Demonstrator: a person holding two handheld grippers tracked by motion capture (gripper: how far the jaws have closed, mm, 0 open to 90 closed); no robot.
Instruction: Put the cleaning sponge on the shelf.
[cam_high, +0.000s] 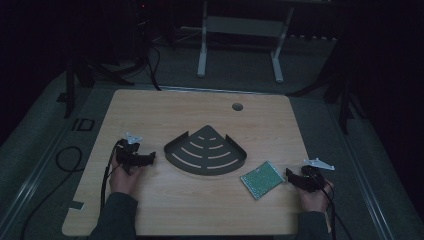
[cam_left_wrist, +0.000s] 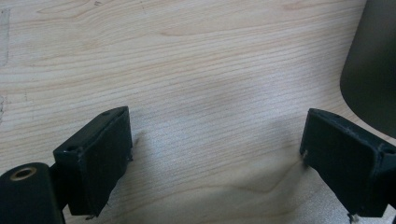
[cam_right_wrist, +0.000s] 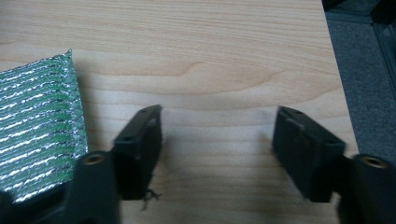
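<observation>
A dark quarter-round corner shelf (cam_high: 206, 151) with curved slots lies flat in the middle of the wooden table. A green, silvery scouring pad (cam_high: 262, 179) lies to its right; in the right gripper view the pad (cam_right_wrist: 39, 126) sits just left of the jaws. My left gripper (cam_high: 150, 159) rests low over the table, left of the shelf, pointing at it; its jaws (cam_left_wrist: 215, 154) stand wide apart over bare wood, the shelf's edge (cam_left_wrist: 373, 70) at the right. My right gripper (cam_high: 290, 175) sits right of the pad, jaws (cam_right_wrist: 217, 140) wide apart, nothing between them.
The table (cam_high: 150, 115) has a round cable hole (cam_high: 237, 106) near its far edge. Its right edge (cam_right_wrist: 334, 70) lies close to my right gripper, with grey floor beyond. A white desk frame (cam_high: 240, 40) stands behind the table. Cables (cam_high: 70, 160) trail on the floor at left.
</observation>
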